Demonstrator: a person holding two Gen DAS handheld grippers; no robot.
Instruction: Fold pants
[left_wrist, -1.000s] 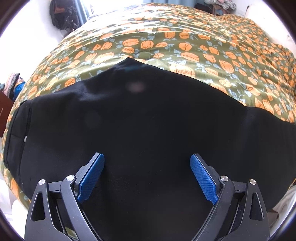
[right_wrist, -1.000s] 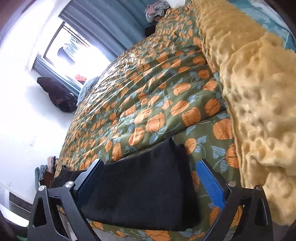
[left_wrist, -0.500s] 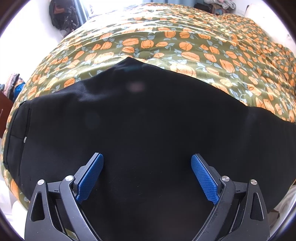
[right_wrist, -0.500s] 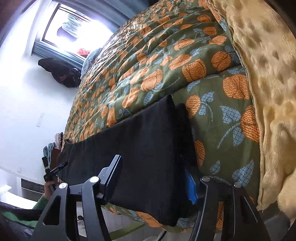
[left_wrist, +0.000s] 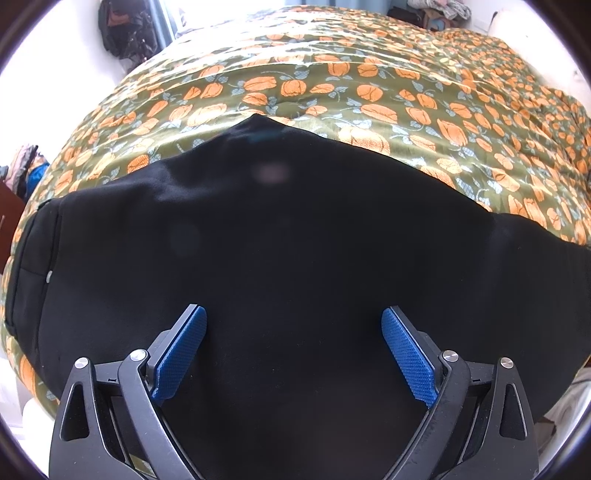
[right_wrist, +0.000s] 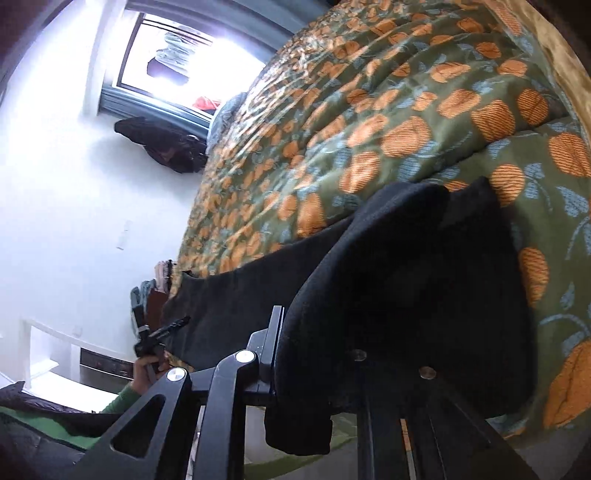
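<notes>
Our right gripper (right_wrist: 317, 350) is closing its jaws on the black pants' (right_wrist: 406, 280) bunched hem end. Our left gripper (left_wrist: 291, 350) is hovering over the pants' waist end on the floral quilt (left_wrist: 332, 85), its jaws spread apart.

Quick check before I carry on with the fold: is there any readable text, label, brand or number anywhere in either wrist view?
None readable: the black pants, the floral bedspread and both grippers show no print.
A small white plate on the wall and a dark panel low on the wall are too blurred to tell.
</notes>
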